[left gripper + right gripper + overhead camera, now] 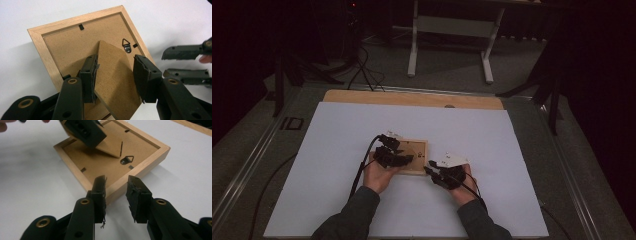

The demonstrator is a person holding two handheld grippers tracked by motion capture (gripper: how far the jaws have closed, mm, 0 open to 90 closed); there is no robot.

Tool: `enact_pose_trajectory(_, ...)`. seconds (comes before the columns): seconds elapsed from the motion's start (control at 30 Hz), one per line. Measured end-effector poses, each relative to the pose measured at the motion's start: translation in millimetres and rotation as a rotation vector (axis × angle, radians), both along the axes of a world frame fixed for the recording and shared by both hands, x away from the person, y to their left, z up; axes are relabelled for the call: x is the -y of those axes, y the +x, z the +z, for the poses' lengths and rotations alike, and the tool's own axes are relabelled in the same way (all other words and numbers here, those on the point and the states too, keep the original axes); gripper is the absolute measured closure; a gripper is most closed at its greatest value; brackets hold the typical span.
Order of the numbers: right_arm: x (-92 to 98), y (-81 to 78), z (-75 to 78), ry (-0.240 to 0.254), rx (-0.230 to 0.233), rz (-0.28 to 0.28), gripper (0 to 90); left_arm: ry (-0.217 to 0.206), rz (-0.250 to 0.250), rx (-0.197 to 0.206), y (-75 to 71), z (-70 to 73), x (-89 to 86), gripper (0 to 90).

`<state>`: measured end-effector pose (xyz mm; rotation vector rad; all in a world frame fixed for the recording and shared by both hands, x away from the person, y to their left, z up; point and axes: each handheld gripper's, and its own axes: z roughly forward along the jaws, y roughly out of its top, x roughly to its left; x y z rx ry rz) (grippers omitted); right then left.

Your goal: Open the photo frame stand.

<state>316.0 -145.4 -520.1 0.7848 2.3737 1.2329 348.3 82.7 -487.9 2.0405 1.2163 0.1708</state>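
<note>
A light wooden picture frame [418, 148] lies face down on the white sheet, its brown backing board [70, 47] facing up. The cardboard stand [115, 82] of the backing is tilted up off the board. My left gripper [115, 60] reaches over the frame from its left, its pads pressed on the stand's two side edges. Seen from the right gripper view, that gripper [87, 132] sits above the raised stand [110, 148]. My right gripper [117, 180] stands open just off the frame's near right corner [140, 170], with nothing between its jaws. A metal hanger [127, 45] sits near the stand's tip.
The white sheet [337, 150] covers most of the table, with a wooden strip [412, 98] along its far edge. A cable [362, 170] trails from the left gripper. Beyond the table stand a white table base [451, 30] and dark stands with cables on the floor.
</note>
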Motion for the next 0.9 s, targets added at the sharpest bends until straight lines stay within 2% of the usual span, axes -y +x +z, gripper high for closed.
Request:
enact_pose_trajectory(0.43,9.1,2.0,12.5,0.041,-0.002,-0.033,64.1,0.044,-0.022,0.127,-20.4,1.2,3.7,56.3)
enact_pose_trajectory(0.63,10.5,2.8,16.3,0.047,-0.008,-0.032,62.4,0.034,-0.007,0.171,-32.9,-2.8,0.2,56.3)
enact_pose_trajectory(0.9,11.0,8.6,25.1,0.055,-0.007,-0.042,59.0,0.057,-0.011,0.218,-41.5,-3.1,1.3,56.3)
